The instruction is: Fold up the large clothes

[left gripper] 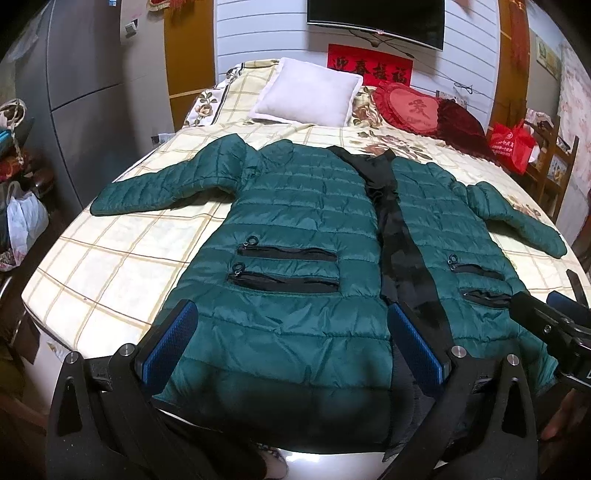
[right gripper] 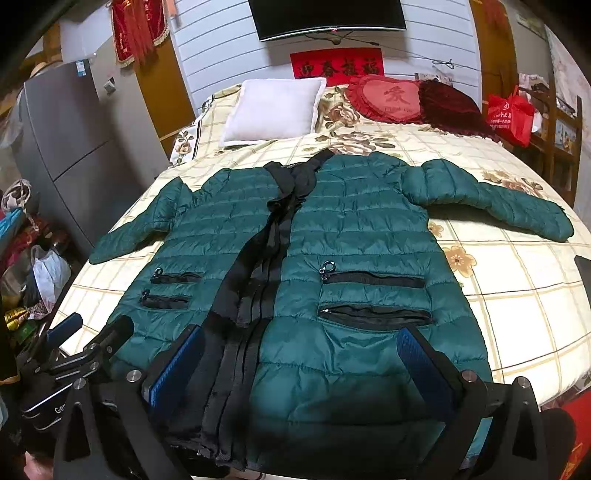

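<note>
Coat (left gripper: 295, 229) lies face up on bed (left gripper: 110, 258), front unzipped, long axis running from the hem at the near edge toward the pillow (left gripper: 308, 98). Sleeves spread sideways. Left gripper (left gripper: 291, 332) and right gripper (right gripper: 301, 354) both hang over the hem, jaws spread wide, nothing held. Left sleeve sits nearer left gripper. Bare bed beside each sleeve leaves room to fold inward.

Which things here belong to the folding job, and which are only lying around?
Belongs to the job:
- green padded jacket, spread flat and open on the bed
- left tongs, open above its hem
- right tongs, open above its hem

Only lying around:
- white pillow
- red heart cushion
- dark red cushion
- red bag
- wall TV
</note>
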`<state>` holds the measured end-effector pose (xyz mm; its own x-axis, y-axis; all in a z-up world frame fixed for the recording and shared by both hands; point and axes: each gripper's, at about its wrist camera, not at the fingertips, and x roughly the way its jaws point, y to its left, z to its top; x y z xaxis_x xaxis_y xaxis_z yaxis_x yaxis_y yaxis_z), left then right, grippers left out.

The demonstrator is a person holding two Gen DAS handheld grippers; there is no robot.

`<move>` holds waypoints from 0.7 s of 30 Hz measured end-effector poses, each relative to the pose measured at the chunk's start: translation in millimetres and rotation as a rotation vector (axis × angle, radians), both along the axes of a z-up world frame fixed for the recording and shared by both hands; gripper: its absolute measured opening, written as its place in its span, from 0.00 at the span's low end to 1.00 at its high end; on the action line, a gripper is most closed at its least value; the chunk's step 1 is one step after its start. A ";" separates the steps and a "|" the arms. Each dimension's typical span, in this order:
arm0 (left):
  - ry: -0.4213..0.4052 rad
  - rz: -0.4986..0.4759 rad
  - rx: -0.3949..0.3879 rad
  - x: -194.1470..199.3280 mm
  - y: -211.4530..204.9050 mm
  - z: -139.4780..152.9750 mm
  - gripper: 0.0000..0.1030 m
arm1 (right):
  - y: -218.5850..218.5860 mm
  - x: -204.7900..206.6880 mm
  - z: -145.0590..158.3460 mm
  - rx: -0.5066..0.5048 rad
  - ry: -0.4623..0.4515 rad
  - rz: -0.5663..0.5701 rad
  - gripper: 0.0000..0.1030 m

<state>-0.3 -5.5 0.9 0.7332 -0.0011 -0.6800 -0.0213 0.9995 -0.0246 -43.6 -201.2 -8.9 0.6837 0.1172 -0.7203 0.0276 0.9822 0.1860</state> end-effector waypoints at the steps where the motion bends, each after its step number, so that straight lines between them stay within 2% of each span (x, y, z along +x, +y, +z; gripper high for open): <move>1: 0.000 -0.001 -0.003 0.2 0.2 -0.2 1.00 | -0.3 0.0 -0.1 0.005 0.002 0.000 1.00; 8: -0.008 -0.009 -0.030 2.1 1.5 -0.1 1.00 | -2.6 -0.3 -1.7 0.027 0.003 -0.012 1.00; 19: 0.004 -0.014 -0.013 4.1 -1.9 -3.6 1.00 | -2.6 1.0 -4.2 0.037 0.004 -0.016 1.00; 21: 0.006 -0.018 -0.031 4.7 -0.4 -2.8 1.00 | -2.7 1.3 -4.5 0.041 0.007 -0.015 1.00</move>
<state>4.5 -5.9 -1.9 0.7289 -0.0348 -0.6837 -0.0039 0.9985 -0.0551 -42.3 -203.9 -13.4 0.6805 0.1365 -0.7200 0.0441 0.9731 0.2261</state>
